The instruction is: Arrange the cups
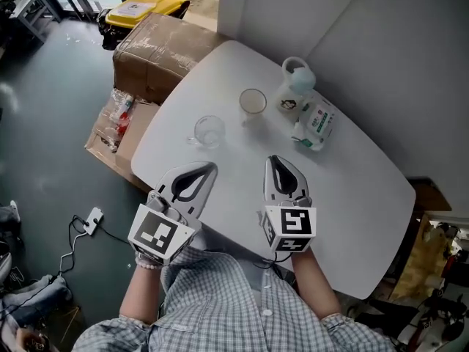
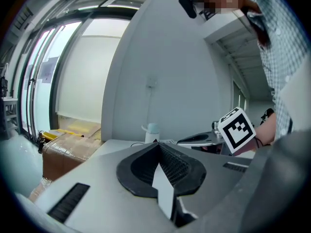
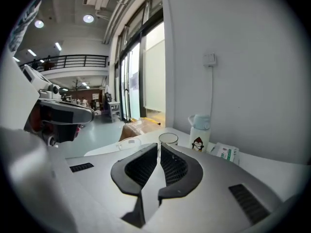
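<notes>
Two cups stand on the white table (image 1: 344, 196): a clear glass cup (image 1: 209, 130) left of centre and a second glass cup (image 1: 253, 101) farther back. The right gripper view shows the farther cup (image 3: 168, 139) just past the jaw tips and the clear one (image 3: 127, 142) to its left. My left gripper (image 1: 213, 166) is over the near left part of the table, shut and holding nothing, its tip a little short of the clear cup. To its right my right gripper (image 1: 273, 158) is also shut and holds nothing. In their own views, the left gripper (image 2: 156, 143) and the right gripper (image 3: 159, 144) have their jaws together.
A white bottle with a penguin print (image 1: 293, 86) and a tissue packet (image 1: 314, 123) sit at the table's back, near the grey wall. A cardboard box (image 1: 157, 53) and a bag of bottles (image 1: 117, 119) lie on the floor left of the table.
</notes>
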`<state>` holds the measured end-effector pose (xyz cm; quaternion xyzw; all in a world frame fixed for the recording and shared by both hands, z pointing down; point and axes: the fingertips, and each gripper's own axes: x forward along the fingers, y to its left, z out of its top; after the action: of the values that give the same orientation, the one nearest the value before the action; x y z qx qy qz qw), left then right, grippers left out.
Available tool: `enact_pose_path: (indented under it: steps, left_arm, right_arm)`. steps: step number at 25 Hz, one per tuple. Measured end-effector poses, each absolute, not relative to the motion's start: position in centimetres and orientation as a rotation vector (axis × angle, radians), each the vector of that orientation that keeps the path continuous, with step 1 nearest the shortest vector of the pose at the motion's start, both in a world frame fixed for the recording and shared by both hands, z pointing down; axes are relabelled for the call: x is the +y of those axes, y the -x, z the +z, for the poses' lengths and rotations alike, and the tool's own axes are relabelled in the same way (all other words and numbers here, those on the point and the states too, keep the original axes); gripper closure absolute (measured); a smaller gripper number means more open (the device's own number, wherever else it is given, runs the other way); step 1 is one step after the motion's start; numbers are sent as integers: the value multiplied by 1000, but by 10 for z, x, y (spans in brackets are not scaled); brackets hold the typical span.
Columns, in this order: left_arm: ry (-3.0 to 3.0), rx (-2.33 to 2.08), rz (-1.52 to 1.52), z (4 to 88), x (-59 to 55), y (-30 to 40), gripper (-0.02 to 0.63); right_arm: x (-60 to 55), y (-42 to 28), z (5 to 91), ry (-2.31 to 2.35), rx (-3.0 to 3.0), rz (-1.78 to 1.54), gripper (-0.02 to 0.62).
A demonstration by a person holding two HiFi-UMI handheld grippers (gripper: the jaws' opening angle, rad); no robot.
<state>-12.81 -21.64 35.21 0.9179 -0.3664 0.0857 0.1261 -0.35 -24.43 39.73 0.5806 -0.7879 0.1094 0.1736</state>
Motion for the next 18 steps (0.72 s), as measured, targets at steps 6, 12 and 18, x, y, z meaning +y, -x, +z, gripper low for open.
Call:
enact_pose_path:
  steps: [6,12,18]
  left_arm:
    - [-2619,-1074,247,377,-240,148,597]
    - [-2567,-1077,259,398,-254,163,597]
    - [-2561,-1105,295,413,-264,173,597]
  right_arm:
    - [-288,16,442,-1622,-2165,392,564]
    - [-317,34,478,-1568,-2116,418,529]
    - [-339,40,506,-1549,-2080,463,508]
